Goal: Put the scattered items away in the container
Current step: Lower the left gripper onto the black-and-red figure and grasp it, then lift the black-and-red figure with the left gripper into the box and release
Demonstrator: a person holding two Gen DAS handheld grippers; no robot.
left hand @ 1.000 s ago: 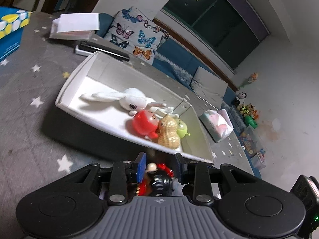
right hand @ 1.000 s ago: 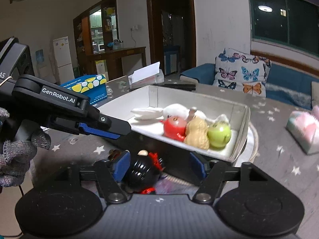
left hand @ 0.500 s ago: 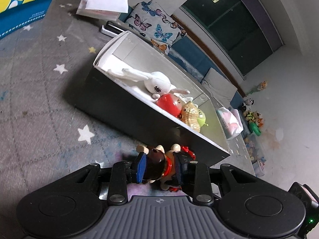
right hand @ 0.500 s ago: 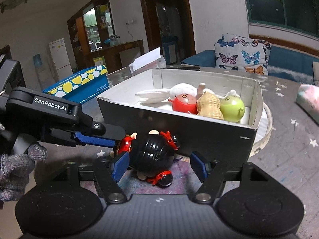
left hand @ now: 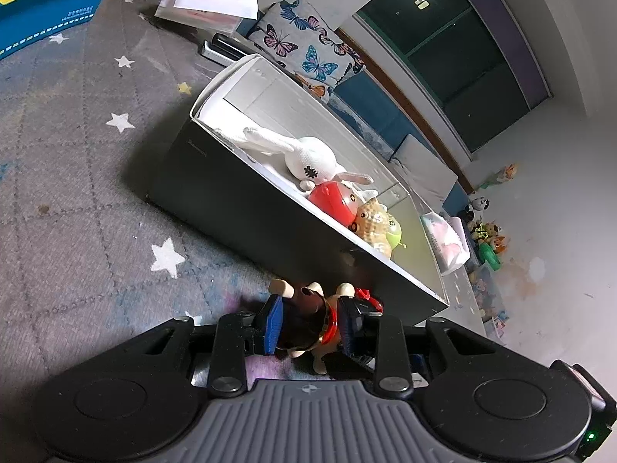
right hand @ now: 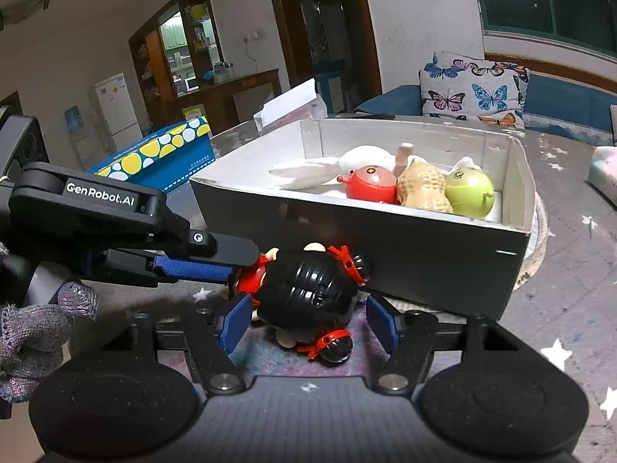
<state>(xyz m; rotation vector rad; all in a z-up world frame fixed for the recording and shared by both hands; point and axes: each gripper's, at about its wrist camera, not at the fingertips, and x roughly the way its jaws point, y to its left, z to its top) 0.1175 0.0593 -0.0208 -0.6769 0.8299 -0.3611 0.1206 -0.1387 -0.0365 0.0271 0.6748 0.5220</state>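
Toys number five in the left wrist view: four in the box and one toy dog on the rug just before its dark wall, pinched in the left gripper. In the right wrist view the right gripper is closing around the dog's black shell, pads not yet touching, its long axis level along the wall.
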